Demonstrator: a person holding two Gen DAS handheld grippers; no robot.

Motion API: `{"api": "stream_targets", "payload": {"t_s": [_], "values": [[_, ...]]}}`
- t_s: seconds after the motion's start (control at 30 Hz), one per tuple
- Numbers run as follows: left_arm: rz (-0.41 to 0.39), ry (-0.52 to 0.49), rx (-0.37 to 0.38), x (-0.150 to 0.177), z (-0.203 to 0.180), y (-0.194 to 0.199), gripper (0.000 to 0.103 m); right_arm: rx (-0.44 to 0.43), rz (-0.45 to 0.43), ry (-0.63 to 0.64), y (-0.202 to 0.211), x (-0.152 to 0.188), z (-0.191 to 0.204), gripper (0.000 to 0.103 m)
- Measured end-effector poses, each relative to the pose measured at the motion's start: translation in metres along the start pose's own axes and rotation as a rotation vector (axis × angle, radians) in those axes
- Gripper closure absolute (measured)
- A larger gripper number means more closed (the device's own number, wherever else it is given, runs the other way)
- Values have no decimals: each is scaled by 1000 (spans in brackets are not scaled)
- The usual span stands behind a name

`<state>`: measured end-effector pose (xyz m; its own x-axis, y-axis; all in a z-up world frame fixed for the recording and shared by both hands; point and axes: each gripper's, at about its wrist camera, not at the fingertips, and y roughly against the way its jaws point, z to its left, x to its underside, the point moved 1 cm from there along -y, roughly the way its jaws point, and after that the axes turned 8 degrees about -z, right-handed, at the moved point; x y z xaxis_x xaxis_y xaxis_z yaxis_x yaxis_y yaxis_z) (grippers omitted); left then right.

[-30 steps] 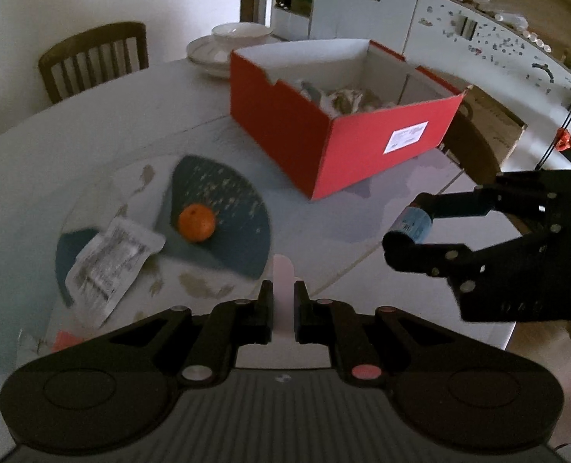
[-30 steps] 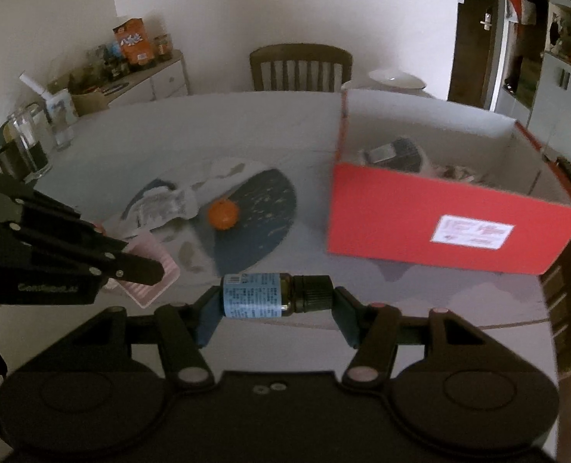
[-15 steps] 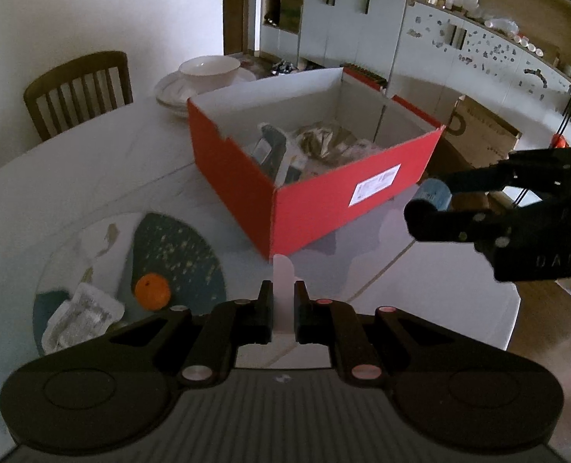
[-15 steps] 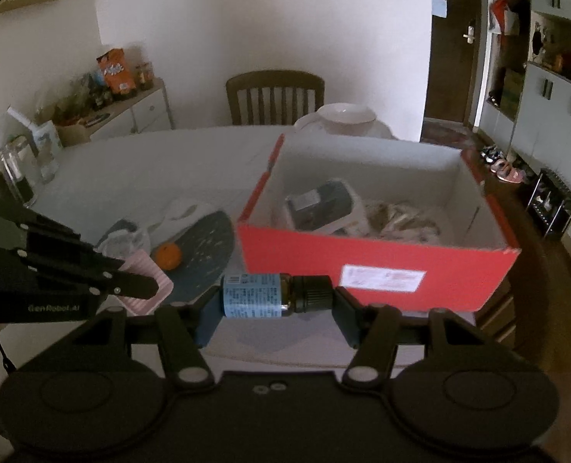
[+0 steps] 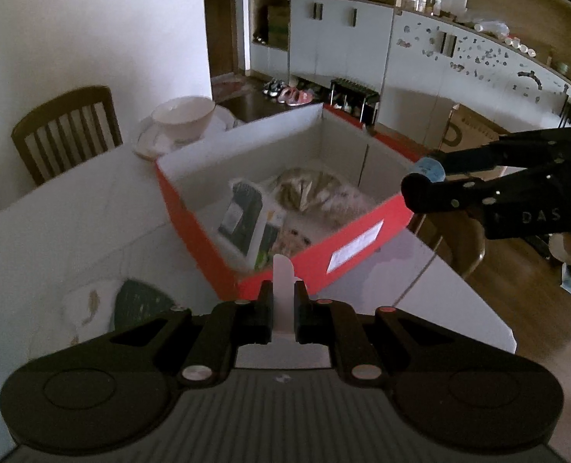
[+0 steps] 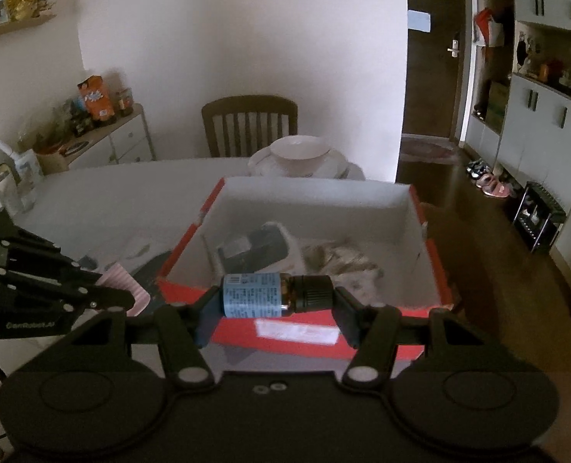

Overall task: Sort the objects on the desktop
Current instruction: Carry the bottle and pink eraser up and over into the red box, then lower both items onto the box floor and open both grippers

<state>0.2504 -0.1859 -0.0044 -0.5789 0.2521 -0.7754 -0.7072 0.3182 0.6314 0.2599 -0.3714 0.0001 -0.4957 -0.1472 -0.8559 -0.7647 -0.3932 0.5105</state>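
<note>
My right gripper [image 6: 275, 295] is shut on a small brown bottle [image 6: 273, 295] with a blue label and black cap, held sideways above the near wall of the red box [image 6: 304, 333]. It also shows in the left wrist view [image 5: 420, 179] at the box's right corner. My left gripper [image 5: 283, 297] is shut on a thin pink-white striped packet [image 5: 283, 270], seen edge-on, above the box's near corner [image 5: 270, 277]. The packet shows in the right wrist view [image 6: 125, 289], left of the box. The box holds a dark pouch [image 5: 245, 212] and crumpled wrappers [image 5: 308, 189].
A white bowl on plates [image 5: 183, 119] stands behind the box. A wooden chair [image 5: 65, 131] is at the far side of the white table [image 5: 54, 231]. A dark patterned mat [image 5: 138, 301] lies left of the box. The table edge and wooden floor [image 5: 516, 289] are to the right.
Both grippers have risen and moved toward the red box, which now looks closer and is seen from above. The orange and the white packet on the mat have left the view.
</note>
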Motion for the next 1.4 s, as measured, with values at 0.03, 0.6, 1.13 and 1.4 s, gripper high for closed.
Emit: {"api": "stream_targets", "payload": {"t_s": [0.03, 0.6, 1.13, 1.4], "values": [[-5, -6, 0, -5, -1, -3, 94, 3, -3, 3, -2, -2, -4, 43], [51, -30, 10, -62, 7, -98, 94, 3, 27, 10, -64, -33, -57, 43], [173, -49, 12, -63, 21, -176, 94, -78, 186, 103, -133, -15, -45, 43], [225, -64, 15, -59, 21, -195, 94, -96, 273, 134, -155, -2, -41, 43]]}}
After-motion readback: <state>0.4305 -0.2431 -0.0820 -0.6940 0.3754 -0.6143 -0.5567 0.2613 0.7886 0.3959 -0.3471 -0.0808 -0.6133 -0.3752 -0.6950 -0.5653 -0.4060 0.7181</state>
